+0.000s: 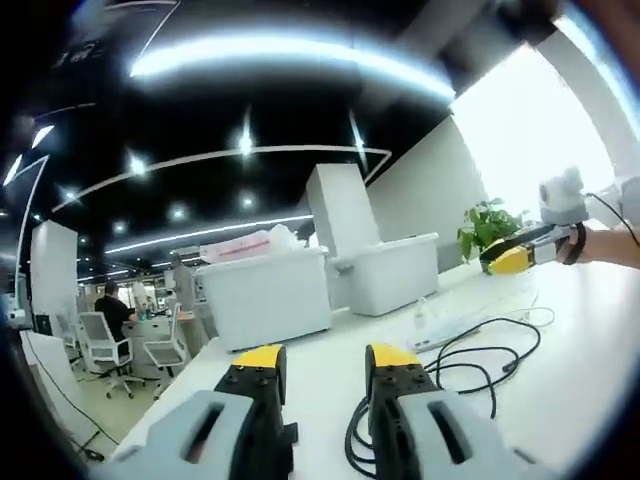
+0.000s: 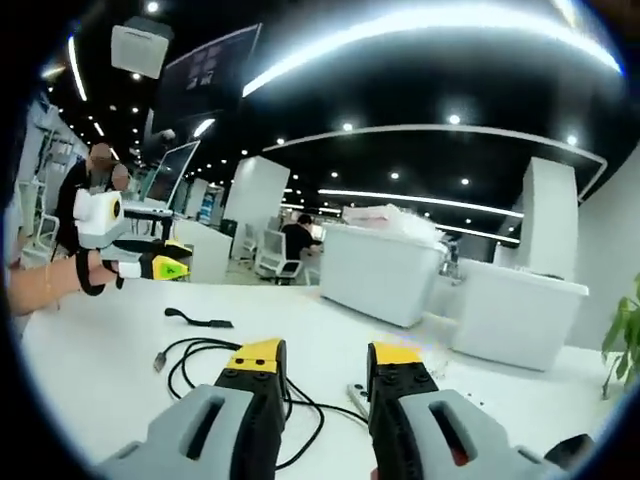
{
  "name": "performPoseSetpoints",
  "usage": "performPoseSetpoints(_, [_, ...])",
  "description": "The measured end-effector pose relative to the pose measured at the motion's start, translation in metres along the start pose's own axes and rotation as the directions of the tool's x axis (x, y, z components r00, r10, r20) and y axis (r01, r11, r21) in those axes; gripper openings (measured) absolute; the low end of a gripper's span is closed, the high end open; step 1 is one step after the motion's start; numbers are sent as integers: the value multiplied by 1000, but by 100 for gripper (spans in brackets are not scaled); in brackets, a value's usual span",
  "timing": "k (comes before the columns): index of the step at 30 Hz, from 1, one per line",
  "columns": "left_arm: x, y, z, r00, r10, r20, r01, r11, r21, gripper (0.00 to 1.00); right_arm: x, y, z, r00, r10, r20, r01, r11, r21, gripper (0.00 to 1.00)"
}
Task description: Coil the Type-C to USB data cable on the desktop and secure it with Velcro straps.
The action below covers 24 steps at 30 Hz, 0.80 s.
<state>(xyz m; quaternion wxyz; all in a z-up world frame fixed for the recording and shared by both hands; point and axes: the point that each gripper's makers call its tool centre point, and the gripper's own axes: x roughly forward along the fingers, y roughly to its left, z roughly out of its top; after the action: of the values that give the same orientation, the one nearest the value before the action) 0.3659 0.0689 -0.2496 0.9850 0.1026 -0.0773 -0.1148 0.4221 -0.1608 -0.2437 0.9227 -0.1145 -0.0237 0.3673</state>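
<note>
Each gripper has 2 grey jaws faced in black with yellow tips: the left gripper [image 1: 320,372] and the right gripper [image 2: 322,366]. Small screws dot the black faces. A black strap [image 2: 88,272] wraps the left hand [image 2: 62,276].

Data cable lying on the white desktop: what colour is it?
Black. The loose data cable shows best in the right gripper view, against the white desktop.

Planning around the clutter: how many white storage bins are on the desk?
2. A larger bin stands behind the cable; a smaller bin sits beside it, nearer the plant. Others may be hidden.
</note>
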Motion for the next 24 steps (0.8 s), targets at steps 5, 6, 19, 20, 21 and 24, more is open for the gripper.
performPoseSetpoints(5, [-2, 1, -15, 1000, 6, -12, -7, 998, -58, 33, 26, 7, -18, 997, 49, -57, -49, 999, -3, 28])
performPoseSetpoints(6, [-2, -2, -19, 1000, 3, -23, -4, 999, -48, 33, 29, 9, -20, 996, 60, -63, -60, 998, 0, 28])
performPoseSetpoints(19, [1, -17, -27, 999, -38, -32, 37, 999, -40, 33, 75, 32, -52, 970, 161, -183, -166, 986, -16, 23])
performPoseSetpoints(20, [0, -16, -27, 999, -37, -34, 35, 999, -40, 33, 76, 34, -55, 967, 169, -192, -174, 985, -8, 23])
performPoseSetpoints(21, [0, -16, -28, 999, -36, -34, 35, 999, -41, 33, 80, 36, -59, 961, 185, -204, -190, 982, -5, 23])
performPoseSetpoints(24, [-1, -15, -26, 999, -29, -27, 28, 999, -34, 33, 85, 42, -70, 954, 199, -225, -206, 979, -7, 23])
